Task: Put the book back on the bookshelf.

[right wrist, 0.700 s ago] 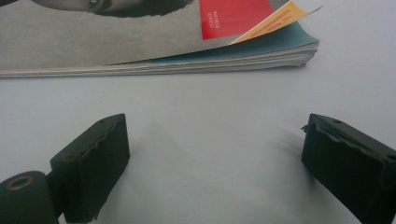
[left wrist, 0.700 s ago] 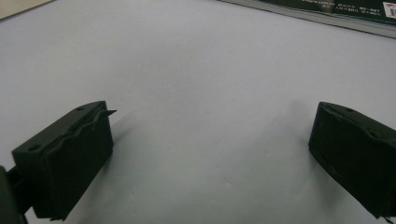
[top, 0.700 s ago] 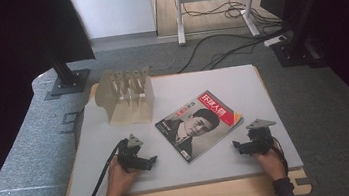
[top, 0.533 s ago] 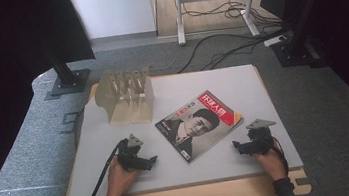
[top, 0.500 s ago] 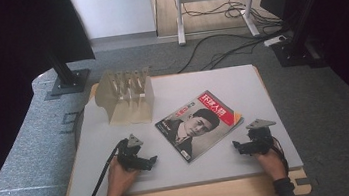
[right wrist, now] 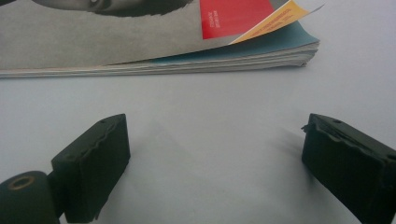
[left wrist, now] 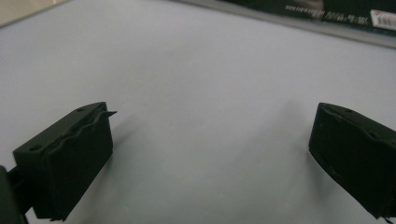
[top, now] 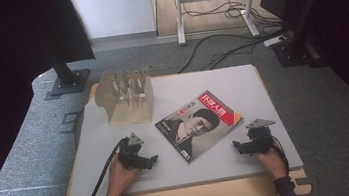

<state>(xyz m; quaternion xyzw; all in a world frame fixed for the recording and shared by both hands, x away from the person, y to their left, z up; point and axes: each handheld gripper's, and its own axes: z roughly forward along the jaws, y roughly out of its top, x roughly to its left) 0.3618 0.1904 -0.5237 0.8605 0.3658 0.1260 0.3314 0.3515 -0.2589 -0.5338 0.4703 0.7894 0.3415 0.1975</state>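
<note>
Nothing has moved since before. Both hands rest low on the grey bench (top: pixel 261 85), the left gripper (top: pixel 151 159) and right gripper (top: pixel 237 146) with jaws wide and empty, pointing in at the flat glossy magazine (top: pixel 199 123) lying between them, ready to reach it.

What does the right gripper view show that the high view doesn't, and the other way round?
Right gripper view alone: the magazine's stacked page edges, a lifted cover corner, and the right gripper's jaws standing wide apart over bare table. High view alone: the wooden rack, the left gripper, both hands, and the floor with cables. Both: the magazine, the grey table, the right gripper.
</note>
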